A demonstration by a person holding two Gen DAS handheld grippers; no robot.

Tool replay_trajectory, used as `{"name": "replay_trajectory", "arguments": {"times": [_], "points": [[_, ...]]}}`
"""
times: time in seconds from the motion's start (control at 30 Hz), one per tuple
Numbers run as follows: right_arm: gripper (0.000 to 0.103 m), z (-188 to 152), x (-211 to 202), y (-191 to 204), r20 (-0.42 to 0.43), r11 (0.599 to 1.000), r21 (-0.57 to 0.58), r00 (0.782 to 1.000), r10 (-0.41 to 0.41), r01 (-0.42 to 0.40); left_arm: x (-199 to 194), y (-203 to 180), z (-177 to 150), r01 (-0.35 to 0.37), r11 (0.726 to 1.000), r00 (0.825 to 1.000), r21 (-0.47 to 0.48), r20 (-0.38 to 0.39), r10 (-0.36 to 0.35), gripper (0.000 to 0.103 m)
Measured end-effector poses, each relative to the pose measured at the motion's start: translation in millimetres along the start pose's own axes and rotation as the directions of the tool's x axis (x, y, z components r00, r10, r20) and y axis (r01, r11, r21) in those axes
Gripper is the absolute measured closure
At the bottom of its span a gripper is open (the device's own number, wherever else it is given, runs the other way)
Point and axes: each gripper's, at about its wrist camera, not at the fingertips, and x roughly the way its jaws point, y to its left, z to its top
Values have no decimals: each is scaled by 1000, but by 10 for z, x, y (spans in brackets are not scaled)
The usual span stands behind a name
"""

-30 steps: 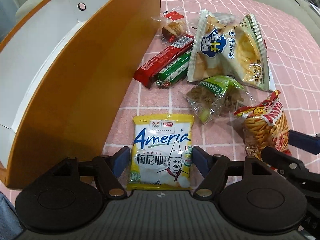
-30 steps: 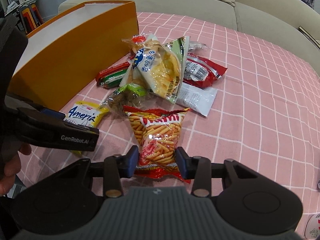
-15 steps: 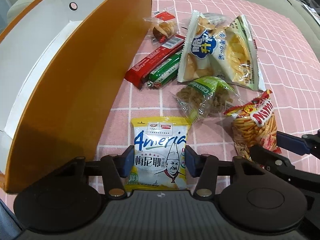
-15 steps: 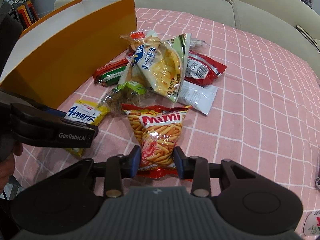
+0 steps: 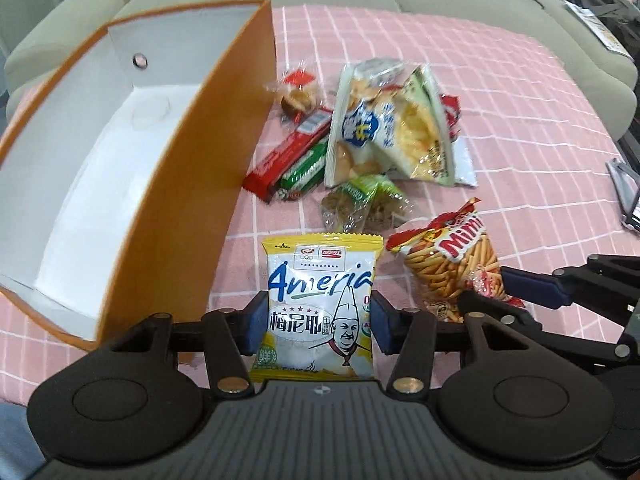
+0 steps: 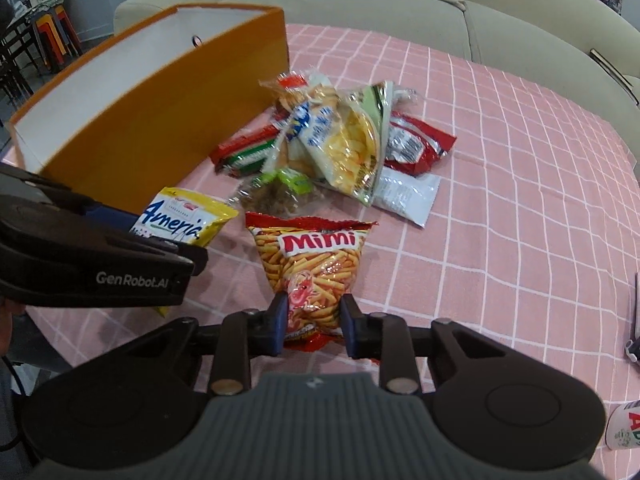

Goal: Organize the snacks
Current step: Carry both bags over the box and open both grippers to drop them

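Observation:
My left gripper point(image 5: 319, 325) is shut on the yellow-and-white Ameria packet point(image 5: 320, 284) and holds it above the pink cloth, beside the orange box point(image 5: 192, 184). My right gripper point(image 6: 314, 326) is shut on the red Mimi stick-snack bag point(image 6: 314, 264), also lifted. The Mimi bag shows in the left wrist view point(image 5: 452, 264) and the Ameria packet in the right wrist view point(image 6: 184, 216). The box is open at the top with a white inside point(image 5: 104, 168), which holds nothing I can see.
A pile of snacks lies on the pink checked cloth point(image 6: 500, 200): two chip bags point(image 5: 384, 128), red and green bars point(image 5: 296, 160), a green nut packet point(image 5: 360, 200), a red packet point(image 6: 416, 144), a white packet point(image 6: 404, 196). A beige sofa point(image 6: 440, 8) stands behind.
Both grippers have closed on their packets and lifted them off the cloth. The views have risen and pulled back, so the box's inside now shows.

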Motion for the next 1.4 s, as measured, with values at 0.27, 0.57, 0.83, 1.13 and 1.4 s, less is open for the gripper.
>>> {"name": "replay_trajectory", "arguments": {"times": [0.27, 0.57, 0.83, 1.13, 1.4], "points": [[80, 37, -329, 65, 61, 1000, 7, 998, -20, 19, -316, 149, -4, -29, 1000, 997, 2, 74, 29, 44], [79, 216, -715, 109, 163, 999, 31, 987, 8, -14, -800, 371, 53, 5, 1000, 981, -16, 194, -2, 44], [80, 580, -965, 376, 236, 996, -34, 967, 93, -88, -1180, 780, 170, -14, 999, 962, -32, 271, 22, 44], [80, 1085, -909, 1000, 229, 969, -194, 954, 194, -151, -1222, 1279, 372, -135, 990, 960, 26, 251, 125, 44], [80, 1479, -554, 1536, 170, 937, -308, 960, 222, -162, -949, 1643, 546, -208, 977, 966, 53, 168, 197, 44]]}}
